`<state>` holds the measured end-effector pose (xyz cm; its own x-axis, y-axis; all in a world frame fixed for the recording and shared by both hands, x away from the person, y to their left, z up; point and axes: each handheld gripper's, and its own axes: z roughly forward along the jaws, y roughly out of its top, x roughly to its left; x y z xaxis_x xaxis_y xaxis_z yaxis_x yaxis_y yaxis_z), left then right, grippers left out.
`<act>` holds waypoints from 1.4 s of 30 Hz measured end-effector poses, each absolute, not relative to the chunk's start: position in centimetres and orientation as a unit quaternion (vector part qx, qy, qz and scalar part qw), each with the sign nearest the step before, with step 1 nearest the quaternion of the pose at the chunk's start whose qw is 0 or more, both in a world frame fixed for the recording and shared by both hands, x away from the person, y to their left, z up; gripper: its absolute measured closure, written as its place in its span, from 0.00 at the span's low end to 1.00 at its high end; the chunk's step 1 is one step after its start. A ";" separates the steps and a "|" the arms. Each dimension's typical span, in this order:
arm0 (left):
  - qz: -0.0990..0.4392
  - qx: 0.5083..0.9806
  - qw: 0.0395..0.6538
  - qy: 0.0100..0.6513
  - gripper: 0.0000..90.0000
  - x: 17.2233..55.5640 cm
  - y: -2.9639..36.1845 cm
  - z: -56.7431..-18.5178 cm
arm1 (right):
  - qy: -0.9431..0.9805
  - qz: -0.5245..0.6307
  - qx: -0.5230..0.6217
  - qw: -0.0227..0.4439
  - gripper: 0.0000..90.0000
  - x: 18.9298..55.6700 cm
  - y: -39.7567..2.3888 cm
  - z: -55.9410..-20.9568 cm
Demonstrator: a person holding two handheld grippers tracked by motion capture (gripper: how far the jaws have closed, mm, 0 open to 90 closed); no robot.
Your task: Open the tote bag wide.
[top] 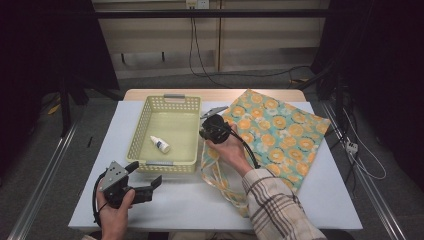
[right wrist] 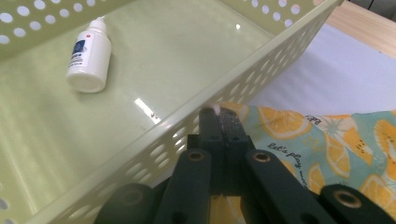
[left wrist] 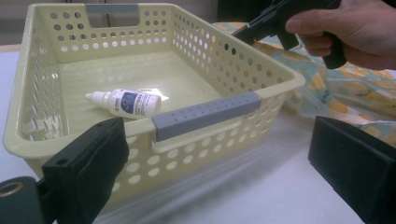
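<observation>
A pale yellow perforated basket stands left of centre on the white table. Inside it a small white dropper bottle lies on its side. To its right lies a fabric bag printed with orange slices. My right gripper hovers at the basket's right wall over the bag's edge. In the right gripper view its jaws are shut, with a tiny white speck at the tip that I cannot identify. My left gripper is open just in front of the basket's near grey handle, holding nothing.
The bag's straps trail toward the table's front edge under the right forearm. A wooden strip runs along the table's far edge. Cables hang beyond it, and metal rails flank the table on the floor.
</observation>
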<state>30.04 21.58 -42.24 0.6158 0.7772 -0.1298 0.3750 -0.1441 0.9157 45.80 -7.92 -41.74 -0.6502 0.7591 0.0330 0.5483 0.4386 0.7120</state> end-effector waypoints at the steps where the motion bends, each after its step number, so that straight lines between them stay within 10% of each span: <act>1: 0.192 0.732 0.522 0.394 0.05 30.1 21.6 -42.2 | 0.835 0.359 0.390 0.145 1.00 45.9 -7.9 -41.9; 15: 0.195 0.736 0.516 0.392 0.05 30.0 21.6 -42.3 | 0.842 0.364 0.380 0.121 0.46 43.8 -10.8 -40.6; 32: 0.195 0.736 0.515 0.395 0.05 30.0 21.5 -42.3 | 0.865 0.348 0.342 0.114 0.46 34.2 -16.8 -40.7; 42: 0.196 0.739 0.511 0.394 0.05 30.1 21.4 -42.4 | 0.851 0.325 0.383 0.152 0.46 35.0 -20.5 -42.2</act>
<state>30.12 21.44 -42.39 0.6124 0.7823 -0.1140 0.3829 -0.1673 0.9085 34.98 -20.51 -42.17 -0.6606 0.7507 -0.0093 0.5536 0.4955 0.6693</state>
